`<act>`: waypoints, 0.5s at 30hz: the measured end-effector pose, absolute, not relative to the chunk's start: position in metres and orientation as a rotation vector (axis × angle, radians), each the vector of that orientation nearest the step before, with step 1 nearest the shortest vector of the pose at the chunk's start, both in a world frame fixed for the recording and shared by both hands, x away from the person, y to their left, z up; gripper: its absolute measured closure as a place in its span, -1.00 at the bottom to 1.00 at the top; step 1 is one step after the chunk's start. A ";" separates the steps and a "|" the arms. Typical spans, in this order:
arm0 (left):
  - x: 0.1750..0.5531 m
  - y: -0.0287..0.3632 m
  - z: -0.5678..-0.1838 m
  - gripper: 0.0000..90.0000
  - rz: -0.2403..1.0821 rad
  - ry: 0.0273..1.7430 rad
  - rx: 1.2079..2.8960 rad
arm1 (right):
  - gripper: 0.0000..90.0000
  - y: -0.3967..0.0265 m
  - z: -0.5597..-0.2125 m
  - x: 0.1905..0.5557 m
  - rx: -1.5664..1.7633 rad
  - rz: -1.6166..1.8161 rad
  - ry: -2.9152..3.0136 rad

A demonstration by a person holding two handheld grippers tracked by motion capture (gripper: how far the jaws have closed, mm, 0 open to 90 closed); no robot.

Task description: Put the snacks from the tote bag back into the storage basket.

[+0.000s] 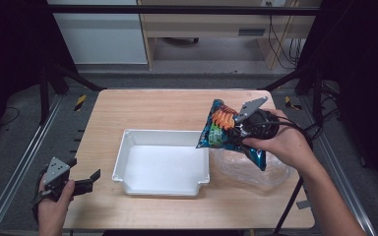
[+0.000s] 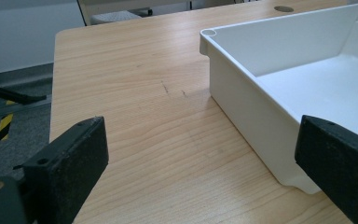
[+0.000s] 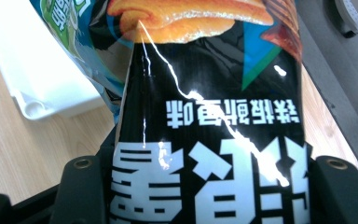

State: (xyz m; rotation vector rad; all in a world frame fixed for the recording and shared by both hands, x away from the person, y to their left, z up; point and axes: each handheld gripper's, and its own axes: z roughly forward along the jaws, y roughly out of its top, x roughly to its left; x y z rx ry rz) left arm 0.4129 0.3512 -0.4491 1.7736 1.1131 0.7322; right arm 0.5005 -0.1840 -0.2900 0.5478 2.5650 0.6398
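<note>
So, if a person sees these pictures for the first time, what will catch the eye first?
First, the colourful snack bag, held up by the right tool above the right rim of the white tray in the middle of the wooden table; in the right gripper view its glossy black print fills the frame. Then the crumpled clear plastic bag lying right of the tray, and the left tool, open, at the table's near left corner.

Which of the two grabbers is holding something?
The right gripper, on the far side of the white tray. Its jaws pinch a colourful snack bag above the table. The left gripper hangs open with nothing between its jaws.
</note>
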 end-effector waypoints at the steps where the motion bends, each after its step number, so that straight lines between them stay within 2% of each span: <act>1: 0.413 0.351 -0.450 -0.95 0.730 1.114 1.780 | -0.14 -0.179 -0.290 0.501 0.542 0.643 2.569; 15: 0.408 0.352 -0.449 -0.95 0.754 1.114 1.802 | -0.14 -0.127 -0.295 0.510 0.415 0.677 2.619</act>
